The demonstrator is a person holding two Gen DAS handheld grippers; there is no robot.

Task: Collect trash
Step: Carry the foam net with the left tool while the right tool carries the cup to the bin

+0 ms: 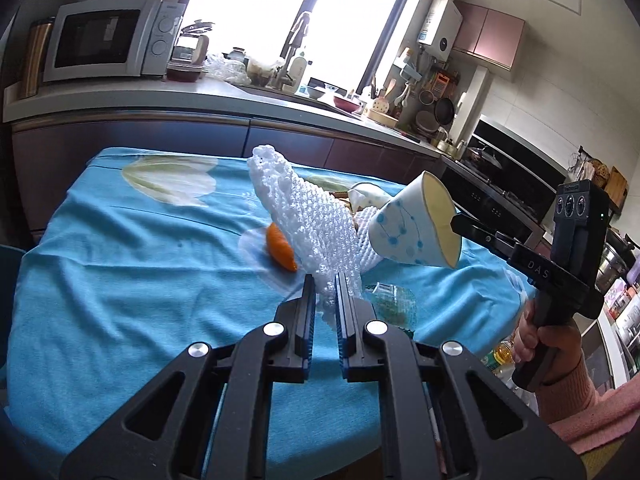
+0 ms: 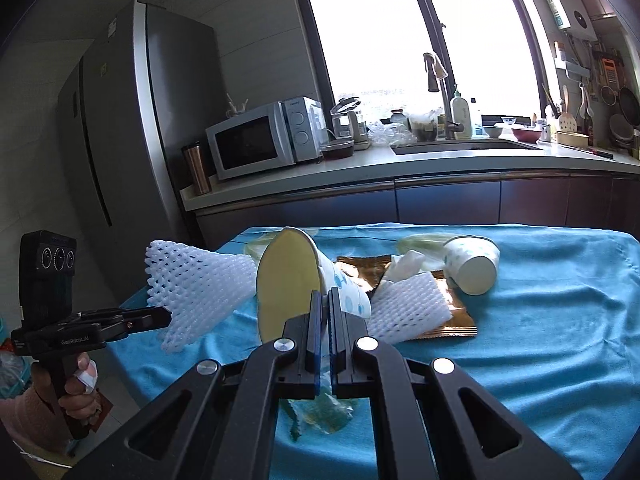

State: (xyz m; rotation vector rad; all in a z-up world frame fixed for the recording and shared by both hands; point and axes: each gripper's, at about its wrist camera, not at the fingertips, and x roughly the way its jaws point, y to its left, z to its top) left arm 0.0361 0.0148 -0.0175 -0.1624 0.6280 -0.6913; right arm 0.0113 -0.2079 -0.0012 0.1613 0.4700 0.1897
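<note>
Holding trash aloft mid-frame, we have the left gripper clamped on the foam net and the right gripper pinching the paper cup. Next, we judge, both go to a bin, none visible; another cup remains on the table.
</note>
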